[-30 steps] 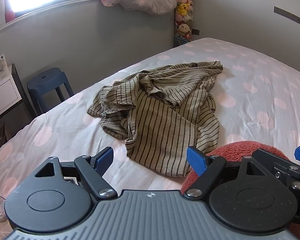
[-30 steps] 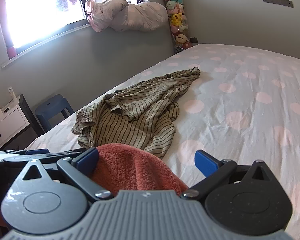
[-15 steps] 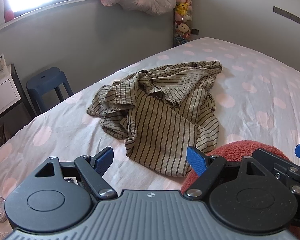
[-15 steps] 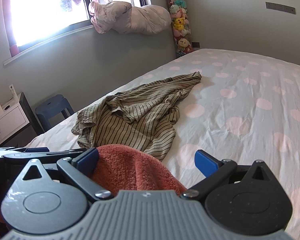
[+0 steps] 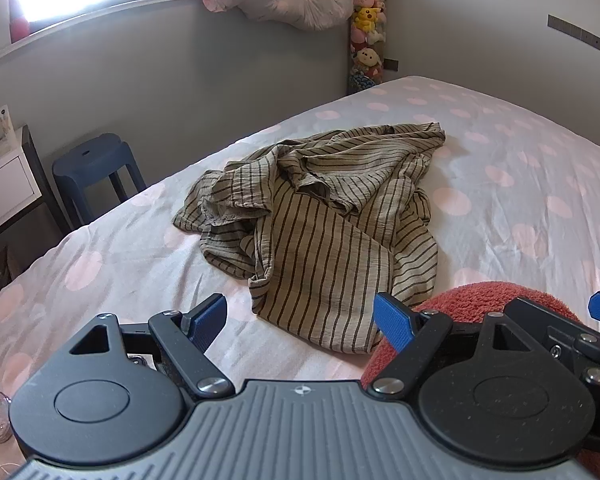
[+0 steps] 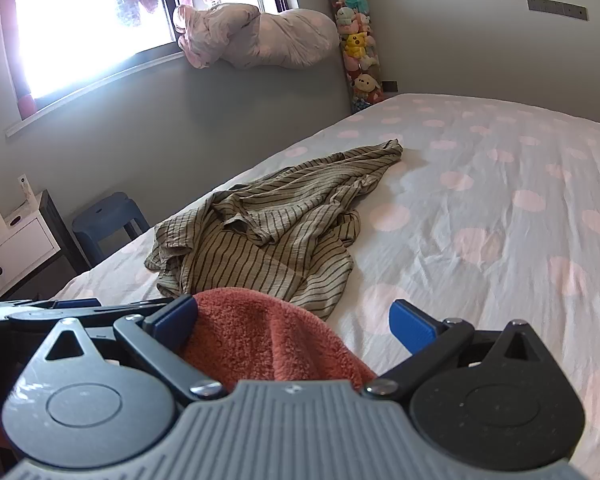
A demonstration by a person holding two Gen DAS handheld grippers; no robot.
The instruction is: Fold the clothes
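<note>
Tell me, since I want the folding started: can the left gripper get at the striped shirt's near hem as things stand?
Probably yes: the left gripper is open, and only bare bedsheet lies before the striped shirt.

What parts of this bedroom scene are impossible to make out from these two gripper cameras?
- Red fluffy cloth: its near part sits behind the right gripper body; what it is stays unclear.
- Striped shirt: crumpled, so sleeves and buttons are buried in folds.
- Window: glare washes out outside.
- White cabinet: cut by the left edge.
</note>
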